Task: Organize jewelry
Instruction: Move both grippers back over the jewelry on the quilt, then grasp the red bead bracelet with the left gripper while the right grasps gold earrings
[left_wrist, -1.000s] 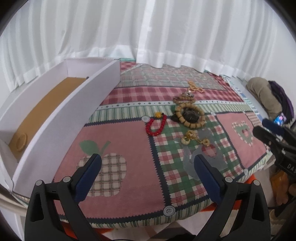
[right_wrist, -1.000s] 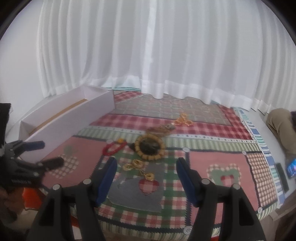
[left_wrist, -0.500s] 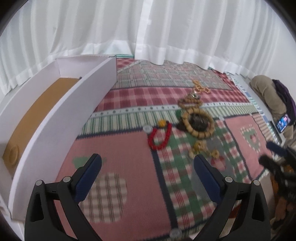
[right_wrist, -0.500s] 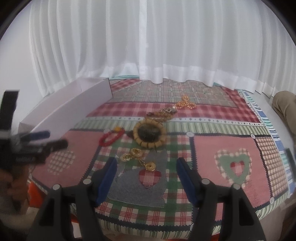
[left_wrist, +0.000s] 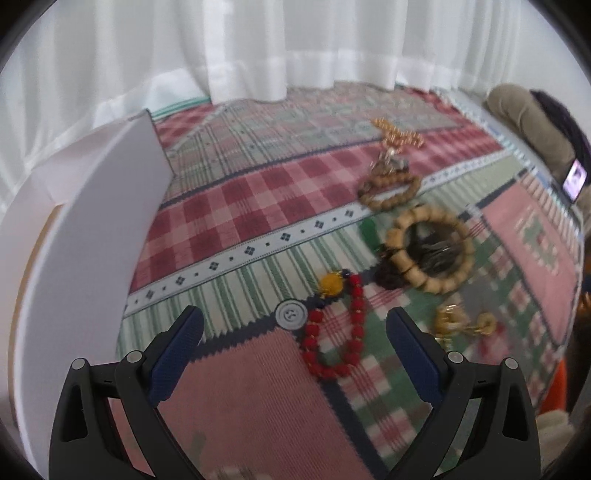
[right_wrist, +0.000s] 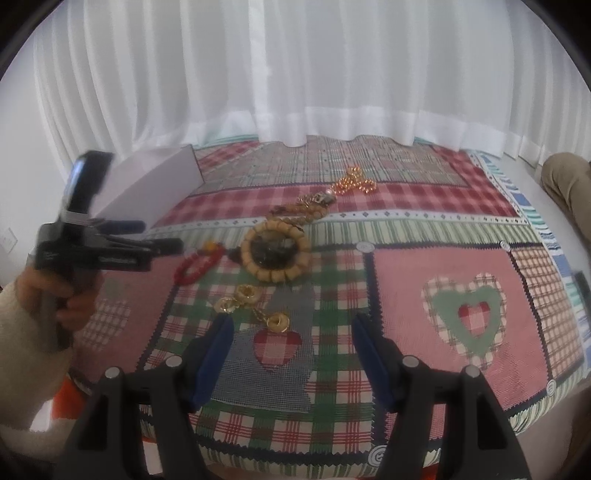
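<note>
Left gripper (left_wrist: 295, 328): jaws apart, empty, above the red bead bracelet (left_wrist: 334, 328) on the quilt (left_wrist: 240, 406). Advice: lower squarely, pinch one side of the loop, not fabric. Right gripper (right_wrist: 291, 339): apart, empty, near gold earrings (right_wrist: 251, 306).

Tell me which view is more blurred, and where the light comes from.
Left wrist view: more blurred, red bracelet and quilt smeared. Right wrist view: sharper, only the left gripper blurs. Both: soft daylight through the white curtain, no glare.
</note>
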